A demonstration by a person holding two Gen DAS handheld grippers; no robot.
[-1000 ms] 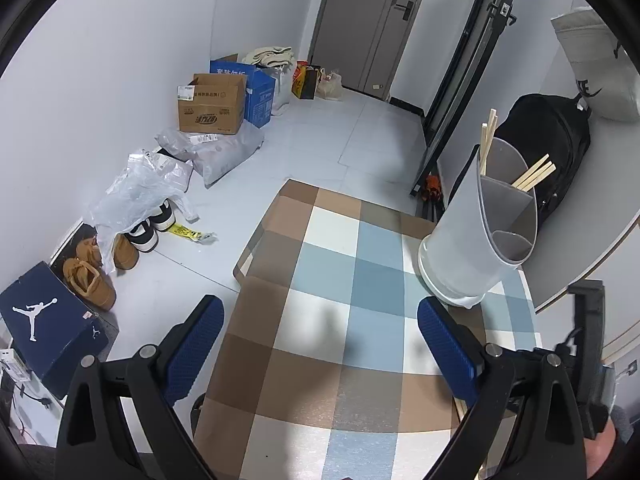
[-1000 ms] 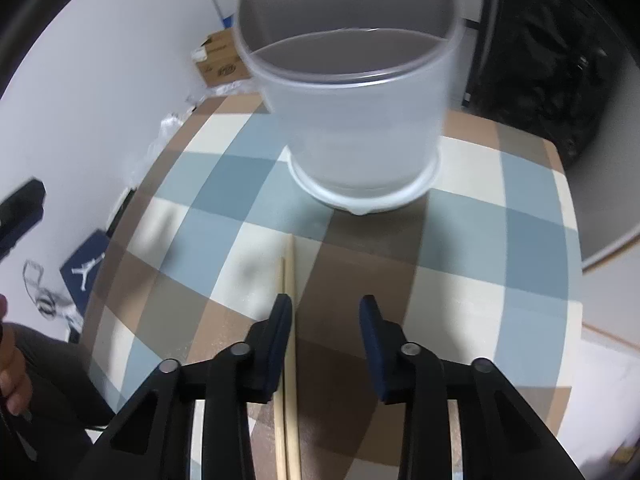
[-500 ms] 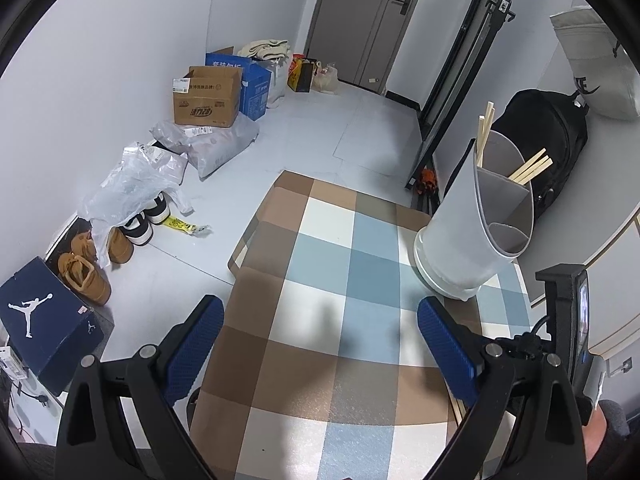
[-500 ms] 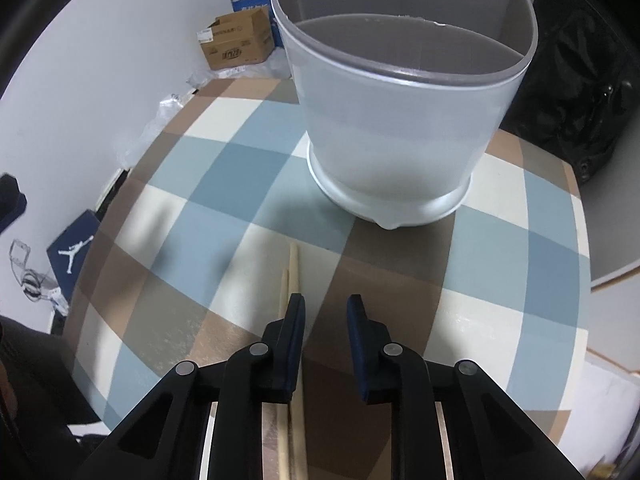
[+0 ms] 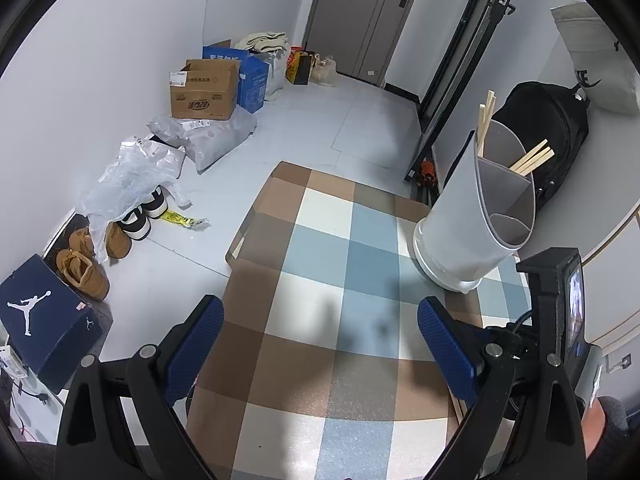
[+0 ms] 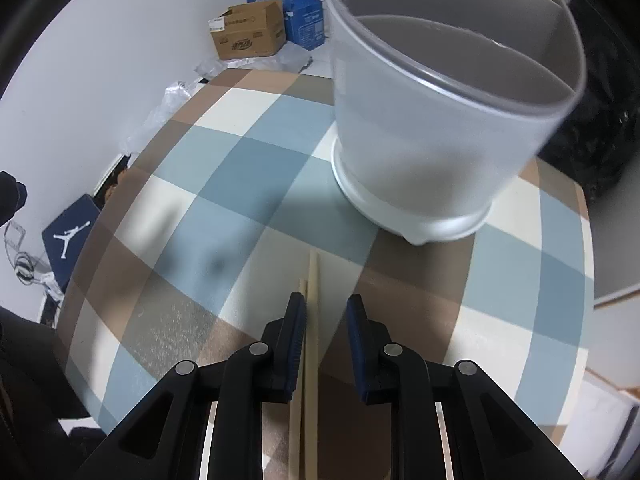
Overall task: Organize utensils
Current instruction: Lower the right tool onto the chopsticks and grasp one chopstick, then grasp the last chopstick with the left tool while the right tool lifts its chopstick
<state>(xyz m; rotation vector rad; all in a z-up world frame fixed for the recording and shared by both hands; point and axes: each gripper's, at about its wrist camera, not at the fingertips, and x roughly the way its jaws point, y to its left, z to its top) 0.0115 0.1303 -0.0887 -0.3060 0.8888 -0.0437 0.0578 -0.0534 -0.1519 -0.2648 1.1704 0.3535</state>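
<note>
1. Two wooden chopsticks point(image 6: 311, 320) lie side by side on the bench point(image 6: 248, 152), which is covered in a checked pattern of blue, brown and cream squares.
2. Their long axis runs straight away from the right-hand camera: the far tips point toward the base of the utensil holder point(image 6: 432, 128), and the near ends pass under the right tongs point(image 6: 323, 312) and out of the bottom of the view.
3. The left stick's tip stops short of the right stick's tip, so the pair is slightly staggered.
4. The right tongs point steeply down over the sticks, narrowly parted. The left pad sits against the left stick and the right stick shows in the gap; the right pad stands clear of the wood, so nothing is pinched.
5. The utensil holder is a translucent grey tub with a divider inside, standing upright on the bench just beyond the chopstick tips, apart from them.
6. From the left-hand camera, more chopsticks point(image 5: 534, 157) stand in the holder's far compartments, leaning outward past its rim; the near compartment looks bare.
7. The left tongs point(image 5: 320, 344) hang wide open over the bench, with nothing between the blue pads.
8. On the floor beyond the bench are a cardboard box point(image 5: 204, 90), shoes point(image 5: 86, 268) and a black backpack point(image 5: 548, 136).
</note>
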